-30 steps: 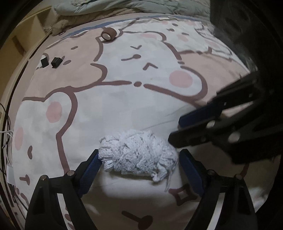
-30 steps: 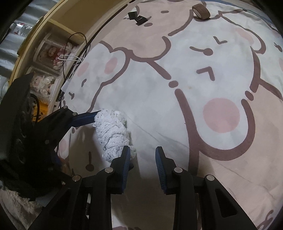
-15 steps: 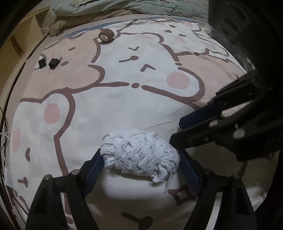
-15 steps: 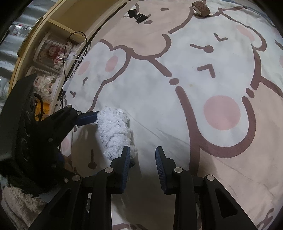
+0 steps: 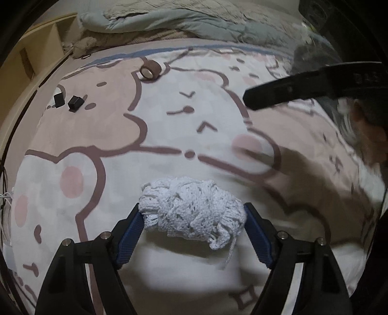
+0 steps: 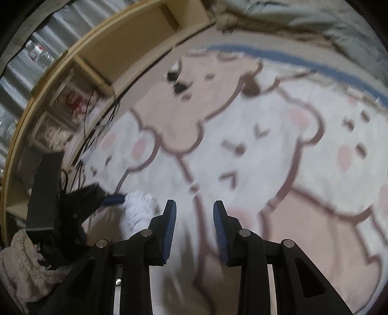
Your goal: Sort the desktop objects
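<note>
A white crocheted yarn bundle point(image 5: 191, 208) sits between the blue pads of my left gripper point(image 5: 192, 214). Both pads press its ends, and a shadow lies under it on the bear-print bedsheet point(image 5: 169, 126). In the right wrist view the same bundle point(image 6: 139, 206) shows at lower left, with the left tool's blue finger point(image 6: 114, 200) against it. My right gripper point(image 6: 194, 206) hovers above the sheet, its jaws apart with nothing between them. One of its dark fingers point(image 5: 271, 94) shows blurred at upper right in the left wrist view.
A brown tape roll point(image 5: 150, 70) and two small black blocks point(image 5: 68, 101) lie far back on the sheet. A grey-green quilt point(image 5: 194, 21) is bunched along the far edge. A wooden shelf point(image 6: 84, 63) with cables runs along the left. A beige towel point(image 6: 21, 266) lies lower left.
The left pads have closed in on the bundle's ends and raised it a little. The right gripper has lifted and drawn away from the bundle, so its view is now blurred.
</note>
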`<action>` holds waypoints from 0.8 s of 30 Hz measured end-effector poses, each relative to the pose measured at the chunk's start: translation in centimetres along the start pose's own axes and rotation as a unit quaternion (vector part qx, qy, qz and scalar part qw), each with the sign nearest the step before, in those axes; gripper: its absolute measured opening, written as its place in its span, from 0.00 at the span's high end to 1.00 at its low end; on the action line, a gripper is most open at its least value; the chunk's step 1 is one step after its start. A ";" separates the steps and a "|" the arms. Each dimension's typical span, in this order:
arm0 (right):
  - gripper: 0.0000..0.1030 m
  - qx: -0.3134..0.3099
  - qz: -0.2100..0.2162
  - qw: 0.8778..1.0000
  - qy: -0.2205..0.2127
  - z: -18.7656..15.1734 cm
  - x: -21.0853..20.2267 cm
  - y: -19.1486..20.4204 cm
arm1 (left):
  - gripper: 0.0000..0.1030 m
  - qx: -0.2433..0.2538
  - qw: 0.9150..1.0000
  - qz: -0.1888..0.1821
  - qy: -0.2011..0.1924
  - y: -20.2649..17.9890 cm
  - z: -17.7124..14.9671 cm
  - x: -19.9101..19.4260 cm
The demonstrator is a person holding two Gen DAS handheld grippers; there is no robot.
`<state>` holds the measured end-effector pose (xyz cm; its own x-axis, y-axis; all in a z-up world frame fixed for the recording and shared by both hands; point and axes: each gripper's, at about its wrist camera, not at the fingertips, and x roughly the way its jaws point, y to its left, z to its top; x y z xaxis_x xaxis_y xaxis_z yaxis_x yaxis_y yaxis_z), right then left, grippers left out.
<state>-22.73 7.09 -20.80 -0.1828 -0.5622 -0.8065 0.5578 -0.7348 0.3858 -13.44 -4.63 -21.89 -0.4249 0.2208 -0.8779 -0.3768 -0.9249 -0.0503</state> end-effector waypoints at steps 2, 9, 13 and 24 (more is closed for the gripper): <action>0.69 0.000 -0.012 1.000 -0.014 1.2 0.2 -0.9 | 0.22 -0.002 1.000 -0.006 -0.015 0.2 0.6 0.1; 0.69 0.017 -0.040 0.998 -0.047 7.3 2.3 -3.9 | 0.22 0.009 0.999 0.021 -0.031 0.9 0.6 1.3; 0.69 0.029 -0.069 0.994 -0.081 11.5 4.1 -5.4 | 0.22 0.004 0.999 0.014 -0.049 1.8 -0.5 2.0; 0.69 0.095 -0.110 0.986 -0.077 16.4 10.4 -9.6 | 0.22 0.008 0.999 0.011 -0.047 1.8 -1.1 3.3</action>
<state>-43.28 2.10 -25.60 -0.4111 -0.4218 -0.8081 0.3315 -0.8950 0.2985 -14.65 -5.92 -25.40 -0.5084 0.2284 -0.8303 -0.3794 -0.9250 -0.0222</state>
